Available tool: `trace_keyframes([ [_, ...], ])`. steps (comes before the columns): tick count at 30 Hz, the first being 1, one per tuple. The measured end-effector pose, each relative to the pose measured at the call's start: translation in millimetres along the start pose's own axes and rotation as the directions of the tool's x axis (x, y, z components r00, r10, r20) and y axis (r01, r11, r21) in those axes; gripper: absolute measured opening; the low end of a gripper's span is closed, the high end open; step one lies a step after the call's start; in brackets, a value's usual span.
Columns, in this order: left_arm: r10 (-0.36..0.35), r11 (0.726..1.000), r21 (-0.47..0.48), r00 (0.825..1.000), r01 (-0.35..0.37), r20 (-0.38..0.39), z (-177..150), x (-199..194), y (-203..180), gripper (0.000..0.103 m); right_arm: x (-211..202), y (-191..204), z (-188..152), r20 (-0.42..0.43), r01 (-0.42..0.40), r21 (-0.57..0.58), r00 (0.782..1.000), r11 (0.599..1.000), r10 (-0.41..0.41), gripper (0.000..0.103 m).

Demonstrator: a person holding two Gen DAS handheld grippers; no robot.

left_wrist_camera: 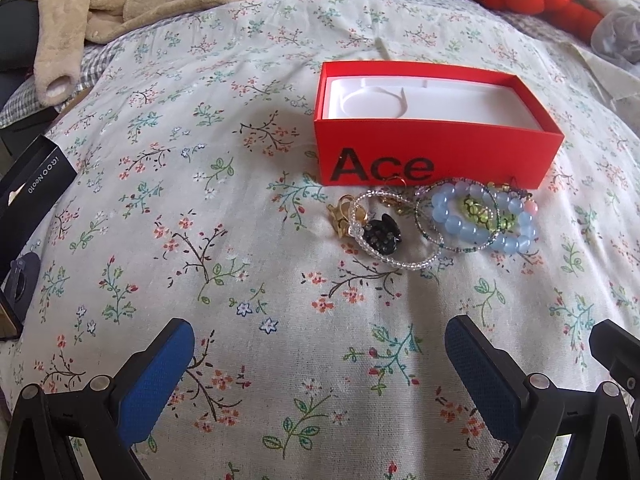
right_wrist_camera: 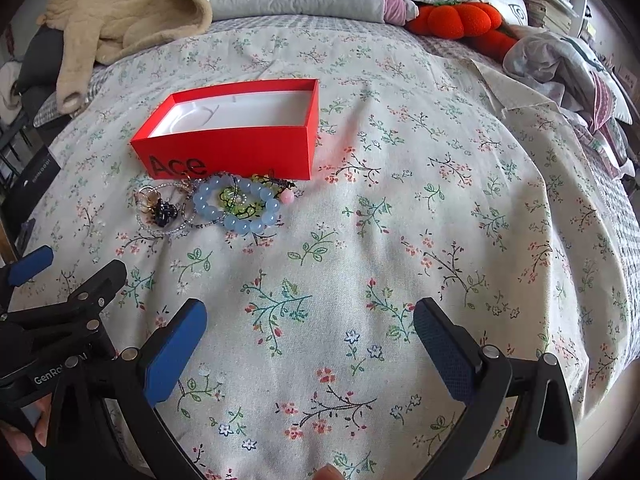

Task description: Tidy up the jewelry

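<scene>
**Both grippers open, nothing picked yet**

Left gripper (left_wrist_camera: 320, 354) and right gripper (right_wrist_camera: 310, 332) hover low over the floral bedspread (right_wrist_camera: 400, 240), jaws spread wide, nothing held. Blue pads (left_wrist_camera: 156, 384) are clean and clear of the fabric.

Next out: the jewelry pile (left_wrist_camera: 432, 220), bunched on the bedspread just in front of the red box (left_wrist_camera: 436, 148), some pieces touching its front wall. Left to right: gold bits (left_wrist_camera: 340, 216), black clip (left_wrist_camera: 382, 236) sitting on a clear bead bracelet (left_wrist_camera: 400, 262), then a blue bead bracelet (left_wrist_camera: 480, 220) ringed around green charms (left_wrist_camera: 474, 208), with a pink bead (left_wrist_camera: 530, 206) at the far right.

My read: first pick is pending. Pieces overlap, so take a top or edge item first. The blue bracelet looks easiest, with big beads; pinch across one side of the loop, not the whole ring. Lift slowly, since thin strands may snag and drag along. Soft bedding gives, so don't push down.

Box is open, white insert (left_wrist_camera: 420, 104) empty, with a round recess on its left. Drop straight in from above.

Far side: beige blanket (right_wrist_camera: 128, 12), orange plush (right_wrist_camera: 464, 20).
</scene>
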State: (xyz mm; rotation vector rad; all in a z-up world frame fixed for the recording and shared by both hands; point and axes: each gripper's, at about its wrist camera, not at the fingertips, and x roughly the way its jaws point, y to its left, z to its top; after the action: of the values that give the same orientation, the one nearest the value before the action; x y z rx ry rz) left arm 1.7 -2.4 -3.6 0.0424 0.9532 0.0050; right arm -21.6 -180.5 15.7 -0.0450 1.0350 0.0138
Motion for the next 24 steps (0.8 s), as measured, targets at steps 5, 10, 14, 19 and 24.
trace_keyframes([
  [5,0.002,1.000,-0.002,1.000,-0.002,0.000,0.5,1.5,1.8,0.103,1.1,0.2,0.0,-0.002,-0.001,0.002,1.000,1.000,0.001,0.103],
  [10,-0.002,1.000,-0.009,1.000,0.002,0.000,0.7,2.0,3.7,0.103,4.8,1.1,-0.3,-0.008,0.005,-0.001,1.000,1.000,-0.005,0.103],
  [14,-0.004,1.000,-0.002,1.000,0.004,0.001,-1.3,2.2,3.0,0.103,7.1,2.3,-0.5,-0.014,0.003,-0.004,1.000,1.000,-0.003,0.103],
  [19,-0.006,1.000,0.007,1.000,0.006,0.001,-1.2,2.1,0.9,0.103,8.4,4.4,-0.7,-0.016,0.002,-0.012,1.000,1.000,-0.002,0.103],
  [24,-0.010,1.000,0.002,1.000,0.010,0.003,-1.5,3.1,2.5,0.103,10.3,2.9,-1.5,-0.013,-0.026,-0.009,1.000,1.000,0.026,0.103],
])
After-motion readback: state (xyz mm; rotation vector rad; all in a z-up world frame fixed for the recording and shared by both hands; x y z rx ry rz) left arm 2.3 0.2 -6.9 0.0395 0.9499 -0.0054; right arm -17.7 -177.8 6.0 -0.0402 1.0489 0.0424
